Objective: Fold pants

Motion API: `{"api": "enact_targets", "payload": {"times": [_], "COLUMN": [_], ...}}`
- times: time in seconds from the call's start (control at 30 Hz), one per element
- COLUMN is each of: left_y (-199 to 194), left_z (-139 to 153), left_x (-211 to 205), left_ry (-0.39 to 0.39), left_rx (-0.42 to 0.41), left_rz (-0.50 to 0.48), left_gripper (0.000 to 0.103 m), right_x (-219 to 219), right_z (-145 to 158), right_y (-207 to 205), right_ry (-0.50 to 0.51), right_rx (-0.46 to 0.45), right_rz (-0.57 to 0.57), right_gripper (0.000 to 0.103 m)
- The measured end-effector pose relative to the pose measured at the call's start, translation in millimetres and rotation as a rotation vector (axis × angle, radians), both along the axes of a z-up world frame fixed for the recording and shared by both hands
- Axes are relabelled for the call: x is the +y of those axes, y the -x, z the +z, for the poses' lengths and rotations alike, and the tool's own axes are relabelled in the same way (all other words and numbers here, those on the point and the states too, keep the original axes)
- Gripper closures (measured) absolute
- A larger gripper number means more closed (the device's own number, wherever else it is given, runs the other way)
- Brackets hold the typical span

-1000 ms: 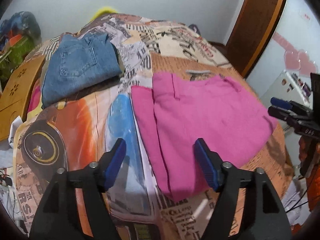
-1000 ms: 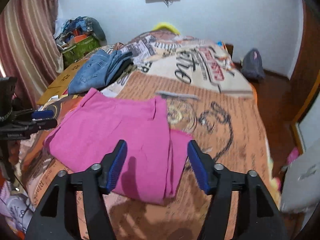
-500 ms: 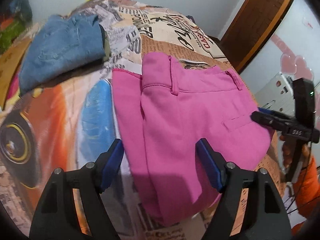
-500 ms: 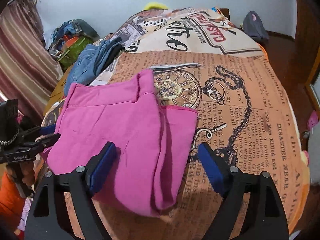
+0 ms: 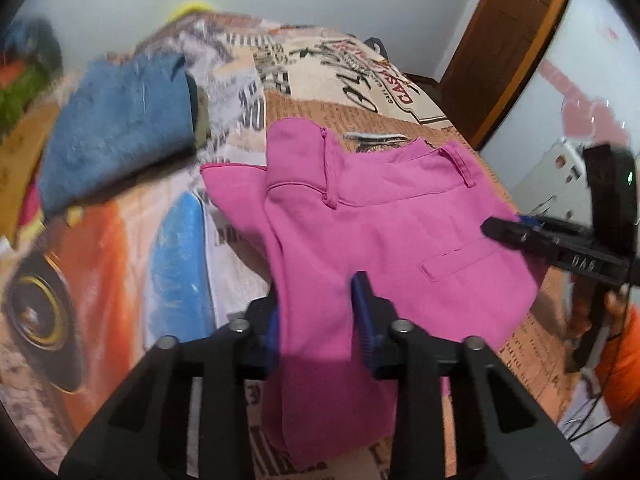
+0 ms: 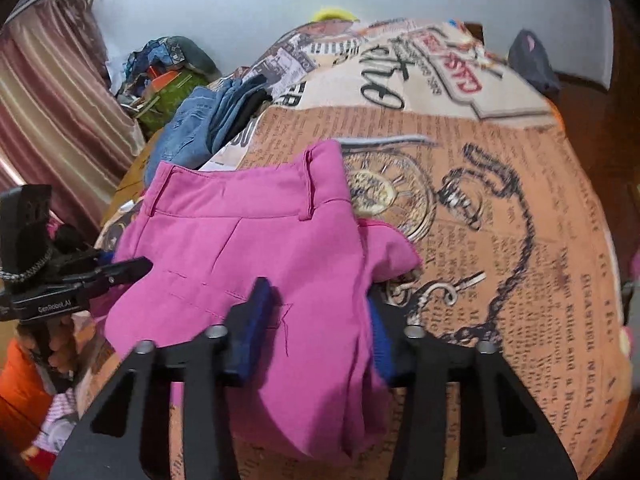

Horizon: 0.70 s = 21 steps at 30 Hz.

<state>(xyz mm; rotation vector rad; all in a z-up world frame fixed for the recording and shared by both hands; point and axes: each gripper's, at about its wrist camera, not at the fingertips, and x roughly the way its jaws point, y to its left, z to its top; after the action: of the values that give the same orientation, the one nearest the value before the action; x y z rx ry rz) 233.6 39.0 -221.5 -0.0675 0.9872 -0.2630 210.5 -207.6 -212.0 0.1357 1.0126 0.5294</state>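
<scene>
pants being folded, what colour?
Solid pink pants, no pattern; clearest in the left wrist view.

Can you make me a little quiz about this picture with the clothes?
1. What colour are the pants in front?
2. True or false: the folded jeans lie on top of those pants.
3. What do the pants lie on? A: a printed bedspread. B: a bare floor. C: a chair.

Key: 1. pink. 2. false, the jeans lie apart, further back. 3. A.
</scene>
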Motion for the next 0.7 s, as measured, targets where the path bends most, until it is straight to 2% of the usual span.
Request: {"api": "enact_targets", "payload": {"times": [0.07, 0.17, 0.47, 0.7], "left_y": [5, 13, 41, 54], "left_z": [9, 21, 64, 107], "left_x": [-5, -5, 14, 44], "left_ry": [-0.027, -0.017, -0.003, -0.018], "left_rx": [-0.030, -0.055, -0.166, -0.272], "left_rz": [-0.012, -0.020, 0.019, 0.074], "left_gripper": [0.082, 0.084, 0.084, 0.084], "right_x": [-2, -3, 16, 45], "right_z": [7, 19, 68, 104], "right_y": [3, 7, 29, 28], "right_ry": [-0.001, 0.008, 0.030, 0.014], "right_rx": [-0.017, -0.054, -0.195, -0.294], "right_rz": [-0.005, -0.008, 0.029, 0.070], "right_gripper": [0.081, 0.089, 0.093, 0.093]}}
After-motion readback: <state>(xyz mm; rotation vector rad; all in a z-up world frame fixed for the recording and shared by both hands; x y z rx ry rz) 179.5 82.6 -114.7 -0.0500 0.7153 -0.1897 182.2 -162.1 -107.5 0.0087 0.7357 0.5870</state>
